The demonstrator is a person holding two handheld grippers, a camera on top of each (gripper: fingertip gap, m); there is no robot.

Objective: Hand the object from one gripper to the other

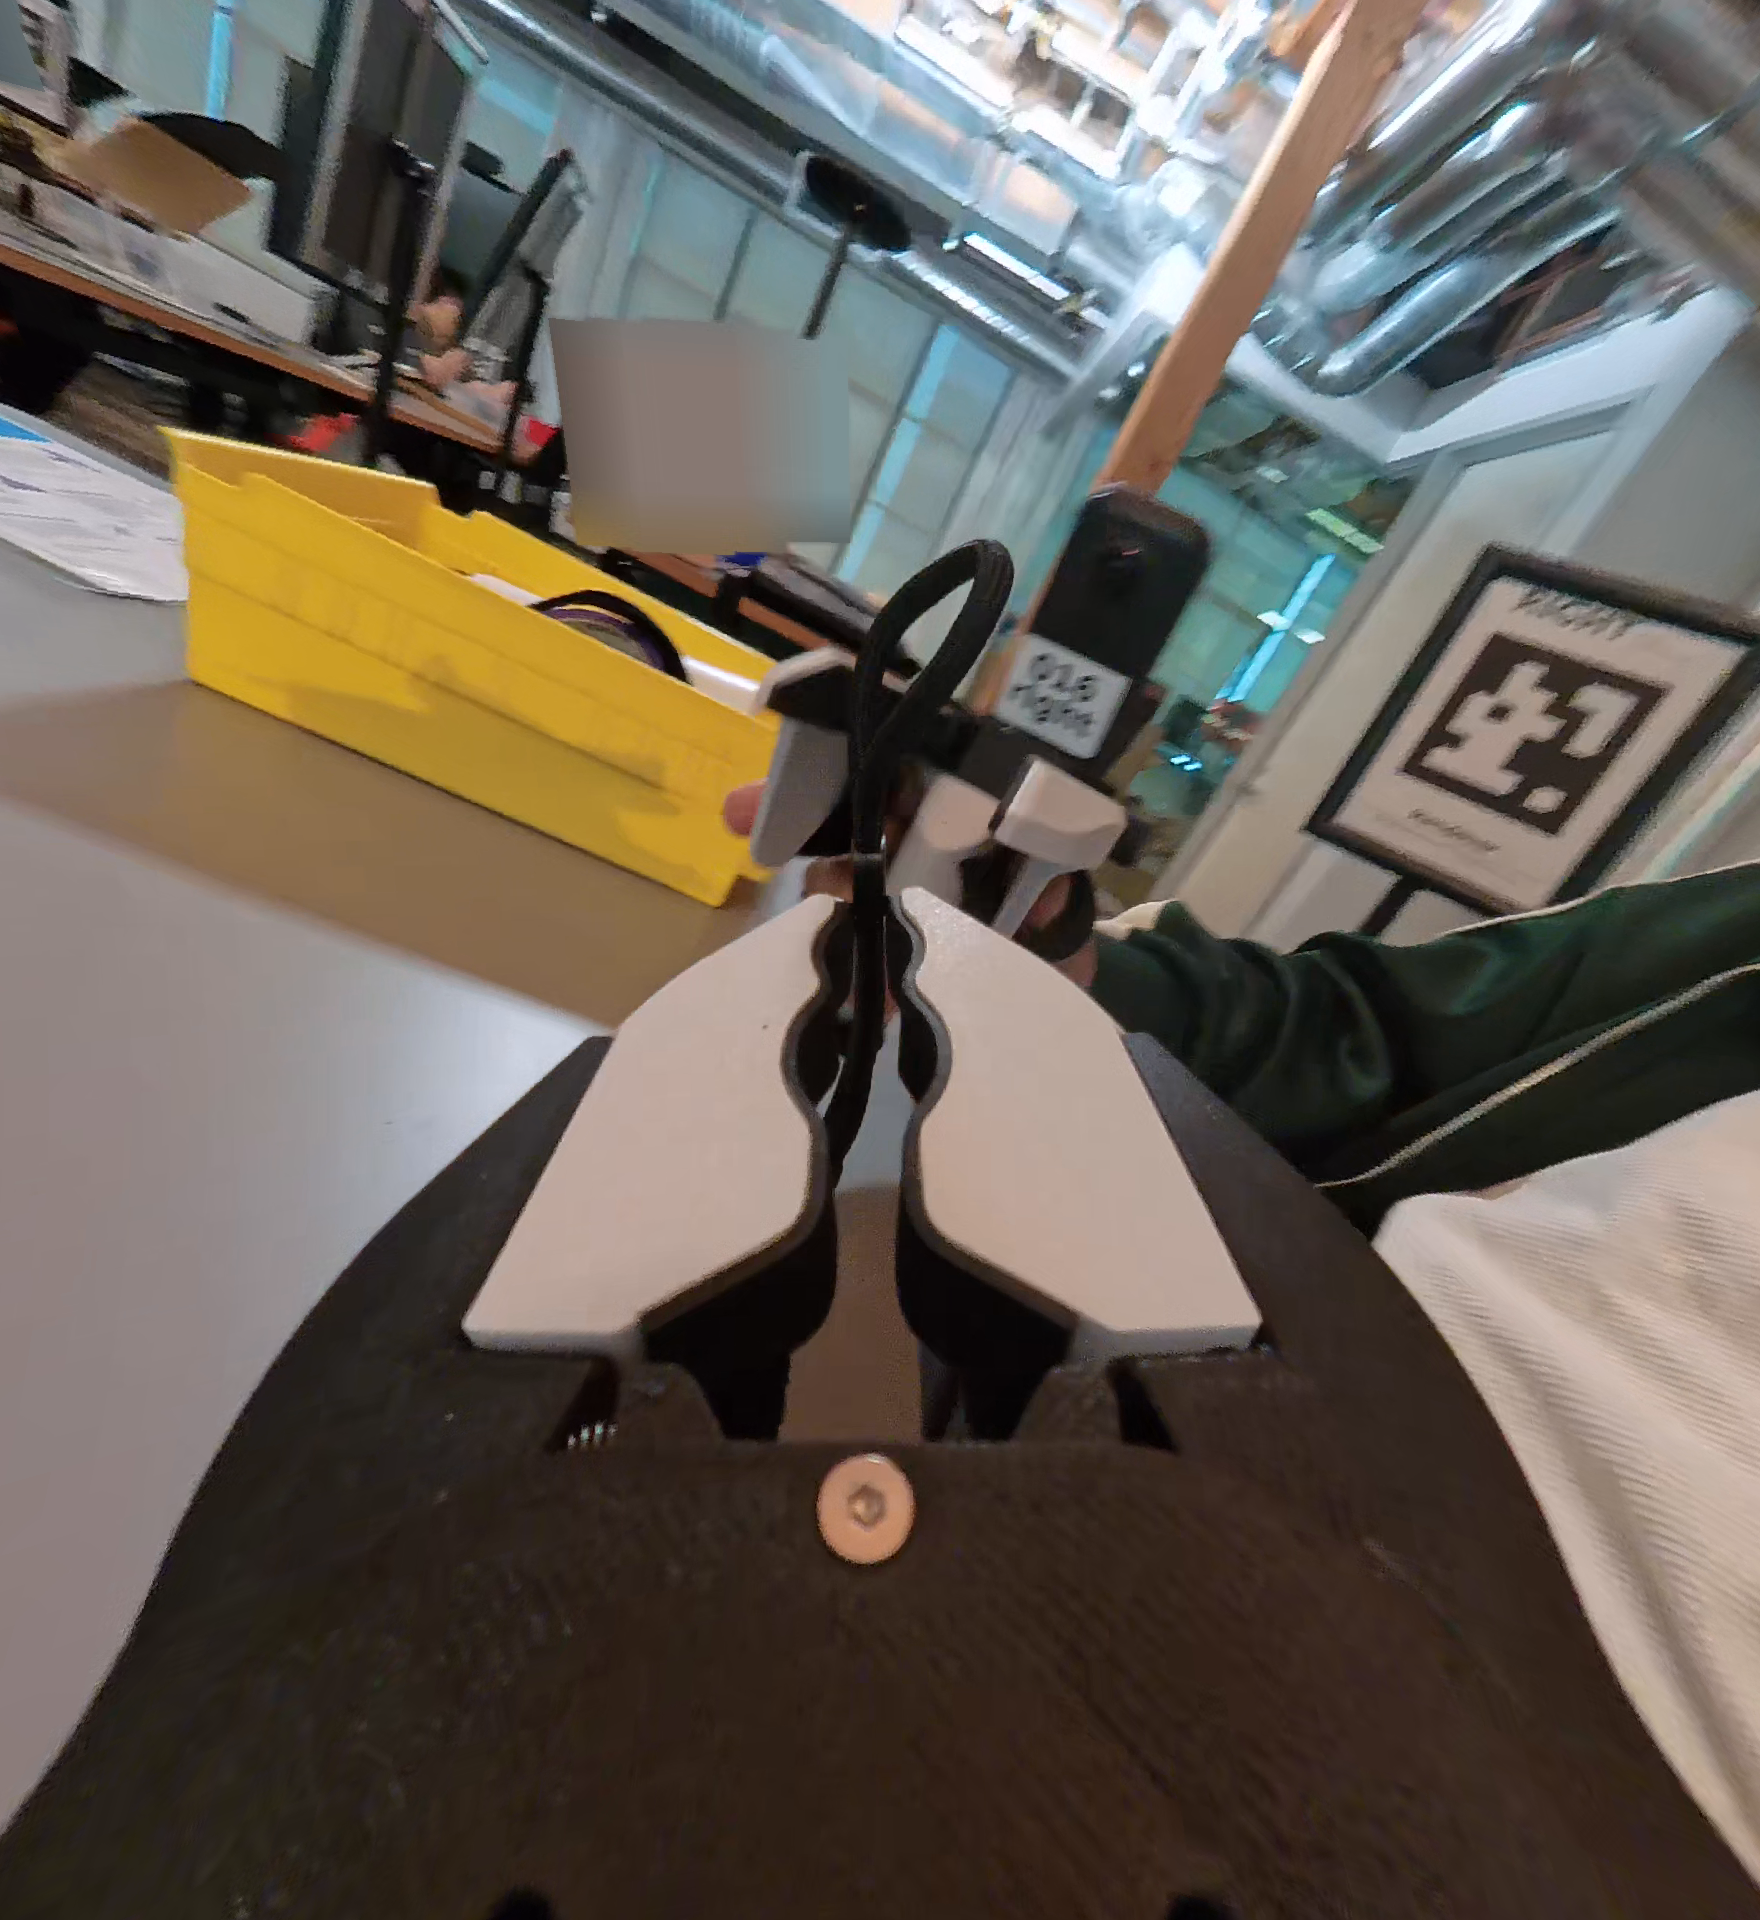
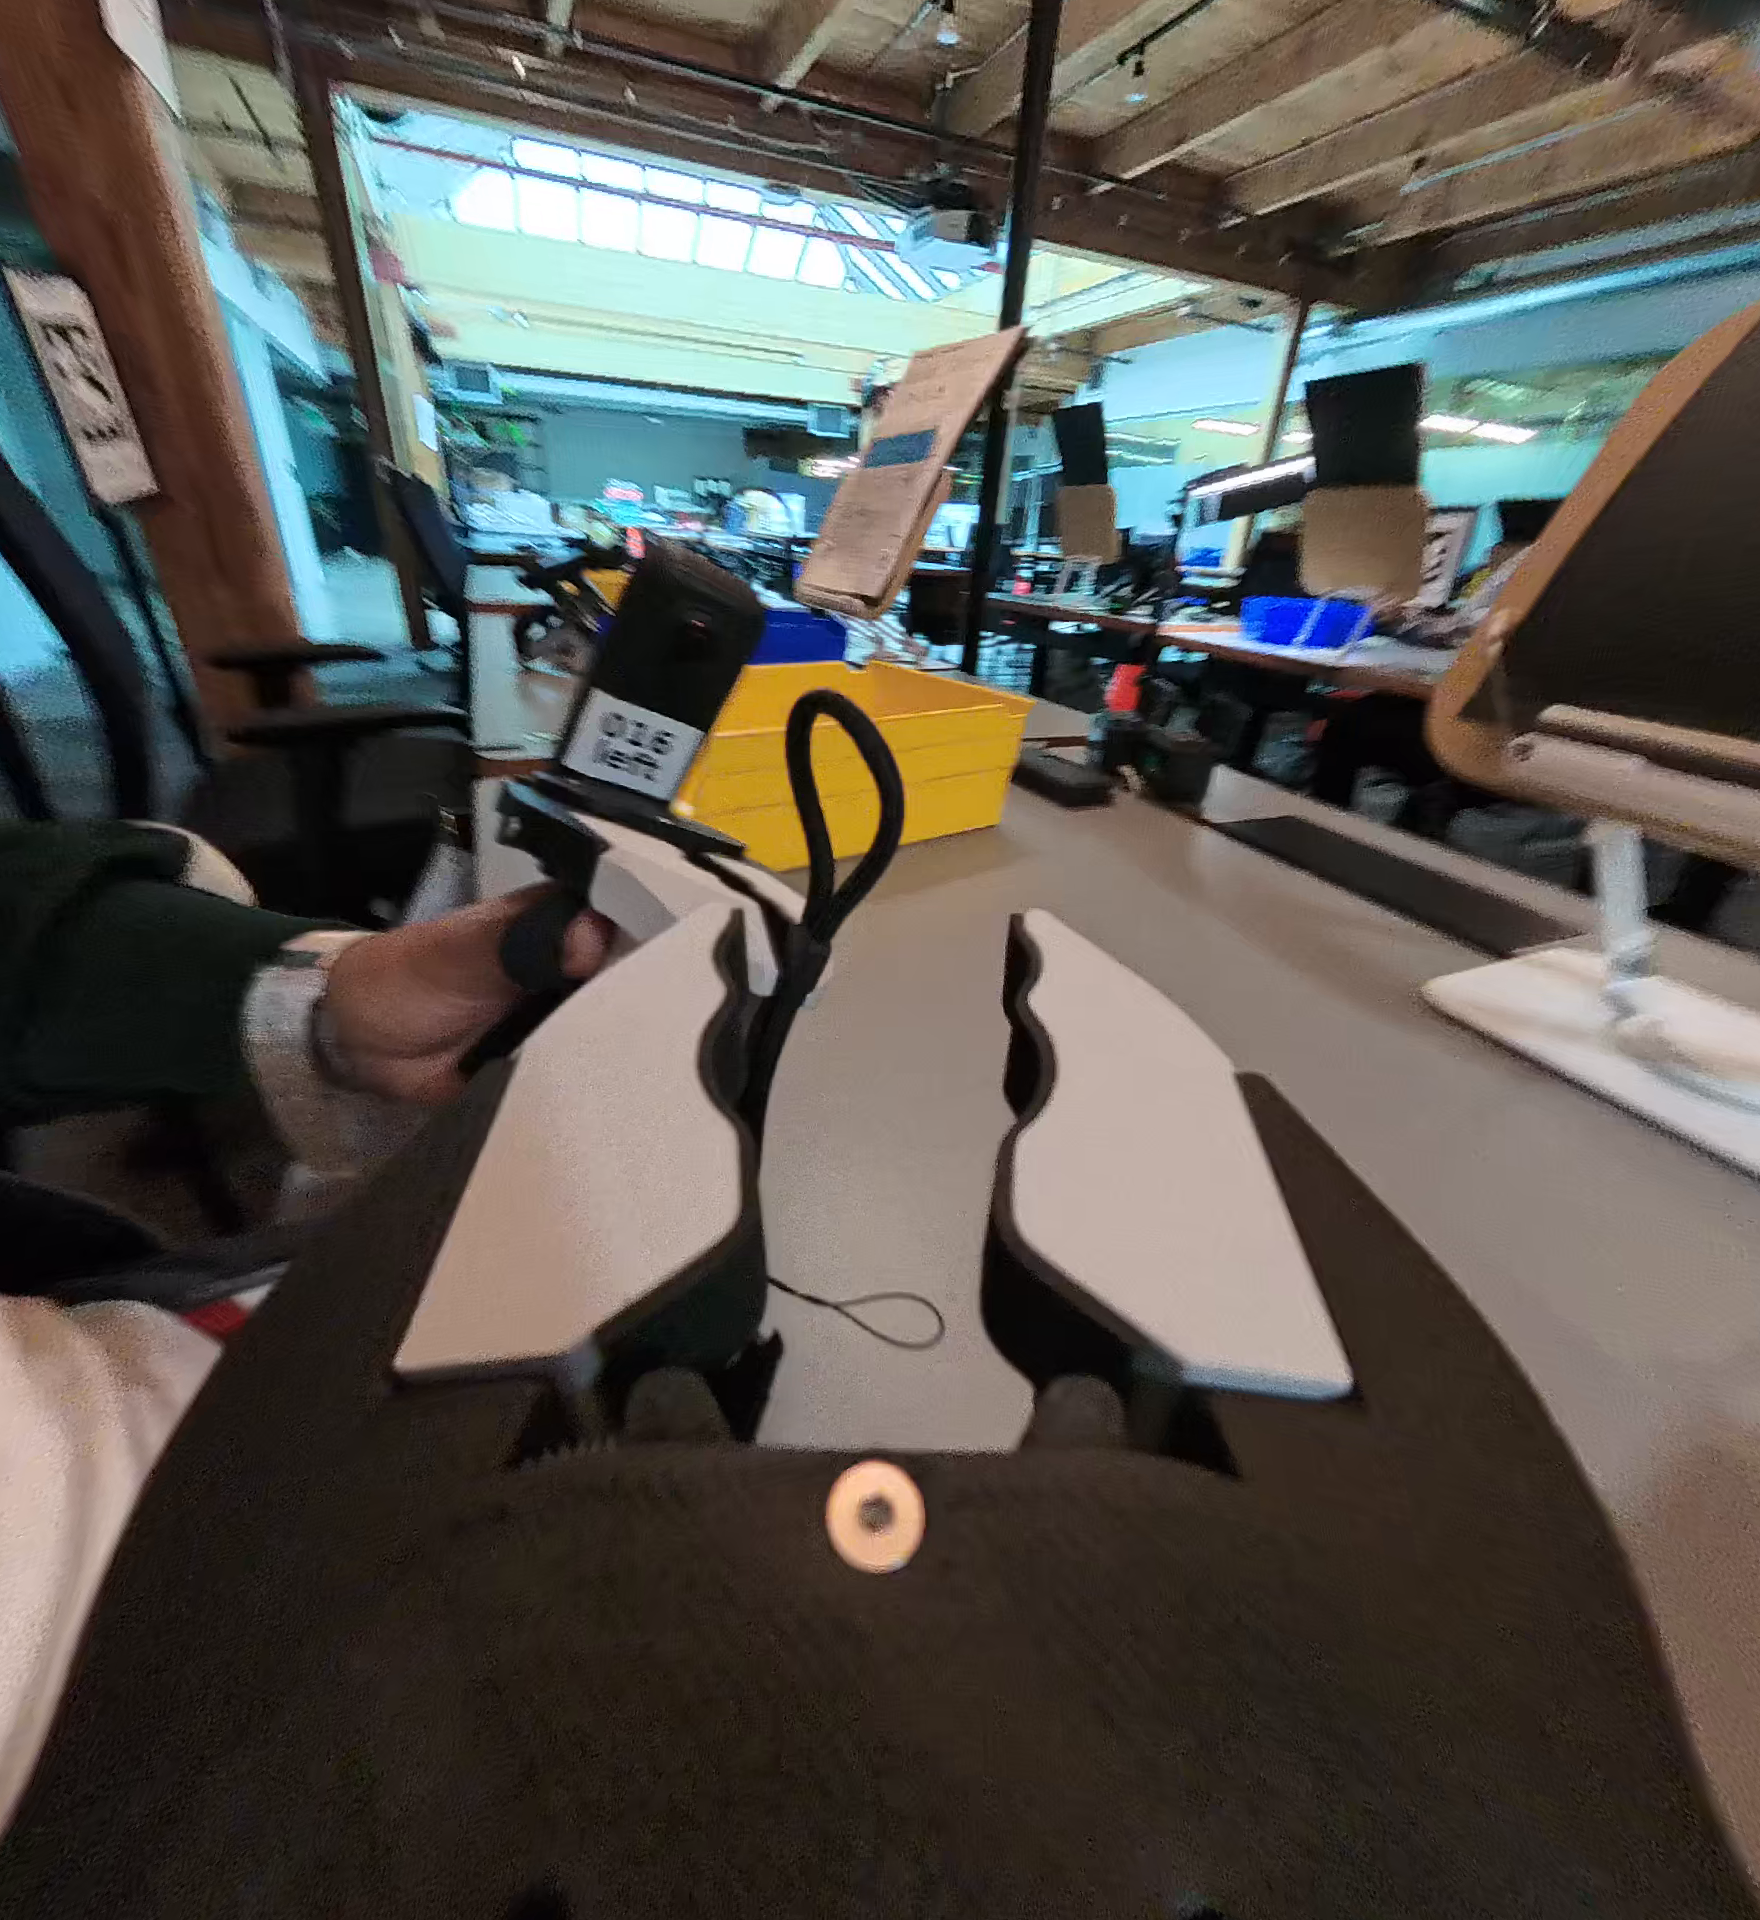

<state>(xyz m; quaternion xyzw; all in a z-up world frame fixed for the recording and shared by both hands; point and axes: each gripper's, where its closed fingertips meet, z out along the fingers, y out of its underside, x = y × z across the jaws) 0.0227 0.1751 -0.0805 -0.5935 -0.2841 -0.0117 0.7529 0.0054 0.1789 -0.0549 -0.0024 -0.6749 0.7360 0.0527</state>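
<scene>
Two tongs meet above the grey tabletop (image 1: 180,1039), near a yellow bin (image 1: 460,665). The left tongs (image 1: 868,914) pinch a black braided cord loop (image 1: 917,665), upright. The right tongs (image 2: 876,935) stand wide around it.

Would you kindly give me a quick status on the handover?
Left gripper shut on black strap. Right gripper open, strap loop between its fingers, not yet clamped. Yellow bin behind, nothing blocking.
</scene>
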